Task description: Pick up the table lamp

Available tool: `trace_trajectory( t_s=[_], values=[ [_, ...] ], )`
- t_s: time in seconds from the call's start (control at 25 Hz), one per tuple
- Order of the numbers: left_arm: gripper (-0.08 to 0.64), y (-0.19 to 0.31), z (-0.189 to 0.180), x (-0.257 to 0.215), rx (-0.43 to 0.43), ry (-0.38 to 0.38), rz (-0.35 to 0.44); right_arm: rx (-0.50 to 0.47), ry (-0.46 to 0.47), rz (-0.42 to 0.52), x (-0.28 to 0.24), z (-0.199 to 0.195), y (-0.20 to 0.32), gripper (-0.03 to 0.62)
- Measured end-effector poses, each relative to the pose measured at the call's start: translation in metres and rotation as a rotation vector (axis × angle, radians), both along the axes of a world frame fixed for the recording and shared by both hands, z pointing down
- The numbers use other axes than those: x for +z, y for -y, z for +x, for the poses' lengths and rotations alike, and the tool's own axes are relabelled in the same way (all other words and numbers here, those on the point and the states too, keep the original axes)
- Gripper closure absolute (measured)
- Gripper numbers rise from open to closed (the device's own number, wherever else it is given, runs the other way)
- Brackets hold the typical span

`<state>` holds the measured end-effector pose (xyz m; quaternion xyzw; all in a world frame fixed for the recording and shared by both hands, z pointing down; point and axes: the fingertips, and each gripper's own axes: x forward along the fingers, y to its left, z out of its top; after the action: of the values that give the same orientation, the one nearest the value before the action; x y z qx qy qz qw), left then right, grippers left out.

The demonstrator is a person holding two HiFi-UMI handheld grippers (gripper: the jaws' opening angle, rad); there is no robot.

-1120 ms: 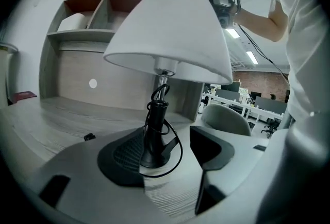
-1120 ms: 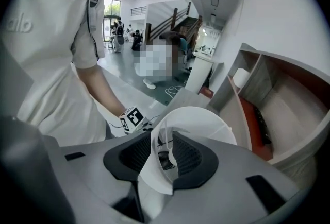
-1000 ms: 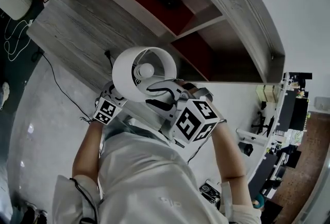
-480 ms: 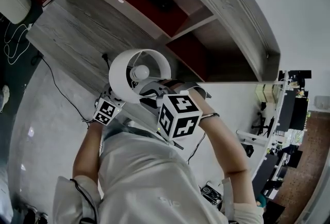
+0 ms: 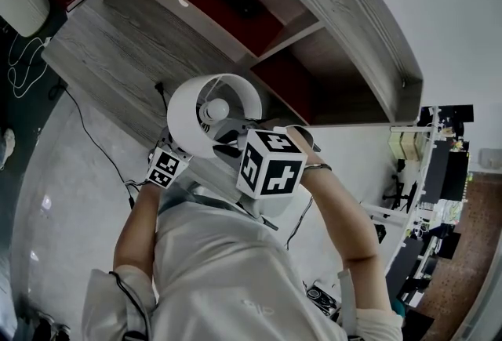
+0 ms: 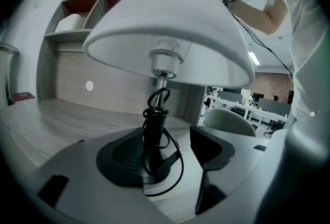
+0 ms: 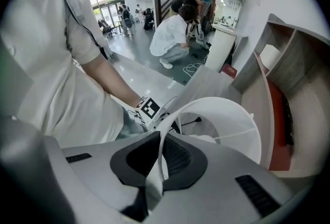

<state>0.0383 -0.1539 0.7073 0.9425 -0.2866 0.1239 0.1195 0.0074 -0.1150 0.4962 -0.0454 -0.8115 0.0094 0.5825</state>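
1. The table lamp point(image 5: 188, 116) sits mid-frame in the head view, right at the near edge of the grey wooden desk point(image 5: 118, 41), close to the person's chest.
2. Its base shows in no view, so I can't tell whether it has left the desk. To my eye the grasp is mostly made and the lift itself is what's left.
3. The lamp has a wide white dome shade point(image 6: 170, 27) that is open at the top, so the bulb point(image 5: 217, 109) shows through from above. Below the shade runs a slim black stem point(image 6: 153, 135), with a thin black cord point(image 6: 178, 166) looped loosely round it.
4. The right gripper point(image 7: 160, 161) comes down steeply from above, its jaws pinched together on the thin rim of the shade.
5. The left gripper point(image 6: 167, 148) reaches in nearly level under the shade. Its jaws stand apart around the stem, which lies against one pad while the other pad is clear of it.
6. Beyond the lamp, a shelf unit point(image 5: 314, 34) with red-backed compartments fills the upper part of the head view.
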Motion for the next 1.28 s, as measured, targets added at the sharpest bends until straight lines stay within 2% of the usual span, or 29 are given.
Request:
trace_trajectory(
  t_s=[0.16, 0.28, 0.36, 0.56, 0.84, 1.0, 1.28],
  values=[
    [0.267, 0.003, 0.006, 0.002, -0.001, -0.005, -0.008, 0.025, 0.052, -0.019, -0.013, -0.002, 0.000, 0.551],
    [0.274, 0.008, 0.004, 0.001, -0.033, -0.015, -0.006, 0.031, 0.080, -0.032, -0.021, -0.004, -0.001, 0.551],
    [0.364, 0.012, -0.001, -0.002, -0.064, -0.019, 0.003, 0.036, 0.090, -0.036, -0.025, -0.003, -0.001, 0.549],
    [0.376, 0.018, -0.001, -0.012, -0.068, 0.000, 0.041, 0.054, 0.113, -0.027, -0.033, 0.003, 0.001, 0.551],
    [0.387, 0.013, 0.002, -0.022, -0.035, 0.037, 0.053, 0.080, 0.156, -0.020, -0.057, 0.015, 0.001, 0.549],
    [0.388, 0.013, 0.000, -0.044, -0.003, 0.053, 0.076, 0.137, 0.231, -0.025, -0.079, 0.026, 0.004, 0.548],
    [0.391, 0.020, -0.006, -0.102, 0.064, 0.147, 0.138, 0.183, 0.370, 0.017, -0.133, 0.045, 0.005, 0.546]
  ],
)
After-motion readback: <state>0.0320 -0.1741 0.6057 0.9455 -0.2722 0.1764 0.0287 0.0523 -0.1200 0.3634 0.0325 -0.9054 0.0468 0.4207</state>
